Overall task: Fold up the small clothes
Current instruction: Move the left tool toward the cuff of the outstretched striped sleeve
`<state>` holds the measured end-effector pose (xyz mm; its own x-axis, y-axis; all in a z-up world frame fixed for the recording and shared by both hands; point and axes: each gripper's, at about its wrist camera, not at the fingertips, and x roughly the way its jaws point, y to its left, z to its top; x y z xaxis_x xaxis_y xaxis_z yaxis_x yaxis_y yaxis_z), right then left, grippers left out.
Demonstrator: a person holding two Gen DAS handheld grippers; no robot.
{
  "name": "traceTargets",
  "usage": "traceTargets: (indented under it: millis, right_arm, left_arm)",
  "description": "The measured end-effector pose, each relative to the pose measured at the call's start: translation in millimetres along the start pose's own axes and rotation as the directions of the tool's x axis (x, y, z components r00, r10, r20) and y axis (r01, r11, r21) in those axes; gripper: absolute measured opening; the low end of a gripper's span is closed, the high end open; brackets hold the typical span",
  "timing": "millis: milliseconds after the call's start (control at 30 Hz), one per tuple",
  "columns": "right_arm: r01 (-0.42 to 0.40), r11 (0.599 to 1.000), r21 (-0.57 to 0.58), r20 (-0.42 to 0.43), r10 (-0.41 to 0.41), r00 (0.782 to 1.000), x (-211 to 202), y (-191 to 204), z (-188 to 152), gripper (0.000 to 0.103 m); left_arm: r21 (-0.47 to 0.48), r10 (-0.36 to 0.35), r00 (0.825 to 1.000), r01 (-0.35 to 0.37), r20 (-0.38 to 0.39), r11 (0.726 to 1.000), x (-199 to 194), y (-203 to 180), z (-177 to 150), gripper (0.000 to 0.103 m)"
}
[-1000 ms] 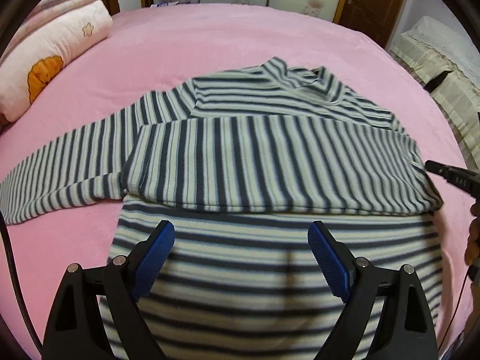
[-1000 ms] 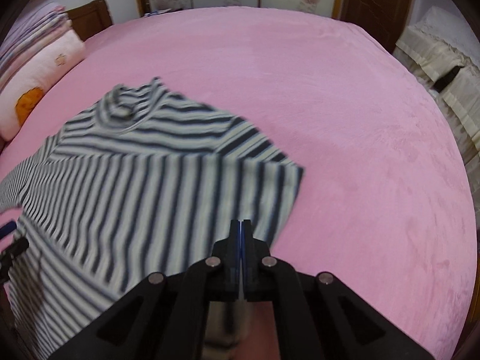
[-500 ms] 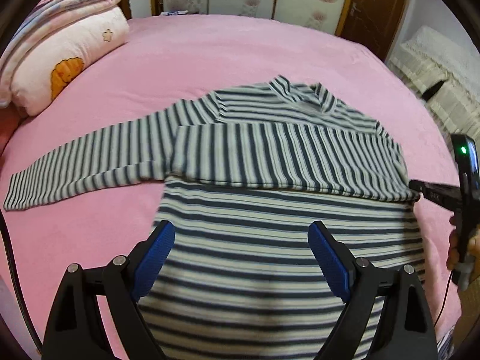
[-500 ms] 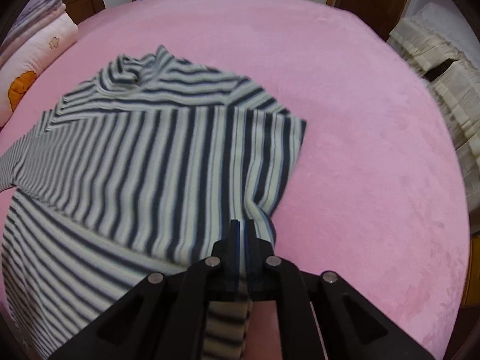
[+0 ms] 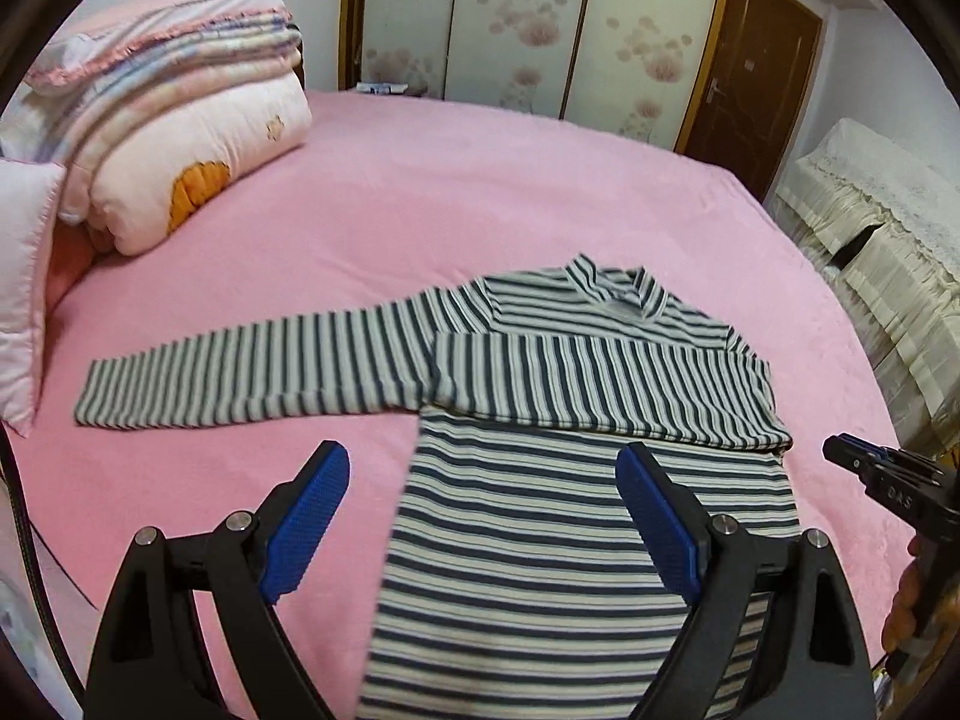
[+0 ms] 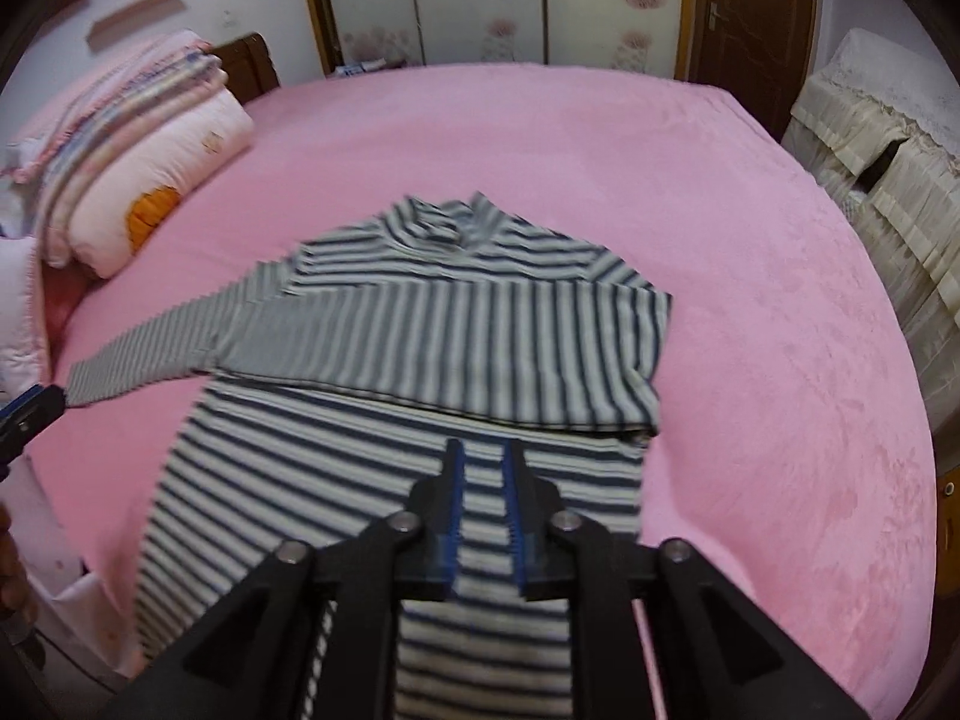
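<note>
Above the striped shirt (image 6: 456, 330), right gripper (image 6: 482, 468) tilts down, jaws opening.

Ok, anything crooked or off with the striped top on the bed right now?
Mostly tidy. The striped top lies flat on the pink bed, one sleeve folded across the chest. The other sleeve still sticks straight out sideways, unfolded. No damage visible.

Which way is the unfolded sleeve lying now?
In the left wrist view the unfolded sleeve stretches left from the striped shirt across the pink bedspread, toward the folded quilts.
</note>
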<state>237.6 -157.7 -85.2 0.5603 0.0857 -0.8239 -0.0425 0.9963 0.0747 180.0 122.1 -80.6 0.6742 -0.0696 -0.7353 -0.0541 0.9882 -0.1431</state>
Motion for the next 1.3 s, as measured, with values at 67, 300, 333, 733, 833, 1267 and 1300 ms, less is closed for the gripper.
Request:
traceTargets:
  millis: [67, 300, 333, 733, 833, 1267, 1300]
  right_arm:
    - [-0.006, 1.000, -0.009, 0.029, 0.006, 1.000, -15, 15, 0, 0.027]
    - [-0.036, 0.998, -0.050, 0.124, 0.042, 0.991, -62, 76, 10, 0.032]
    - [-0.039, 0.998, -0.057, 0.133, 0.047, 0.990, -65, 84, 12, 0.032]
    - [-0.072, 0.977, -0.200, 0.156, 0.104, 0.982, -34, 204, 45, 0.033]
    - [-0.078, 0.967, -0.244, 0.133, 0.113, 0.985, -7, 235, 51, 0.033]
    - [-0.154, 0.929, -0.337, 0.040, 0.178, 0.983, 75, 306, 59, 0.033]
    - [-0.157, 0.929, -0.336, 0.036, 0.179, 0.983, 79, 307, 60, 0.033]
  left_arm:
    - [0.003, -0.003, 1.000, 0.003, 0.017, 1.000, -16, 10, 2, 0.090]
    - [0.022, 0.018, 0.997, -0.020, 0.072, 1.000, -61, 53, 13, 0.090]
    - [0.018, 0.023, 0.997, -0.025, 0.078, 1.000, -65, 61, 15, 0.090]
    - [-0.184, 0.143, 0.990, -0.139, 0.011, 0.973, -45, 201, 30, 0.090]
    - [-0.272, 0.158, 0.987, -0.161, -0.034, 0.949, -24, 237, 30, 0.090]
    - [-0.501, 0.189, 0.949, -0.295, -0.253, 0.814, 88, 341, 22, 0.090]
    - [-0.531, 0.179, 0.944, -0.305, -0.276, 0.790, 97, 352, 19, 0.090]
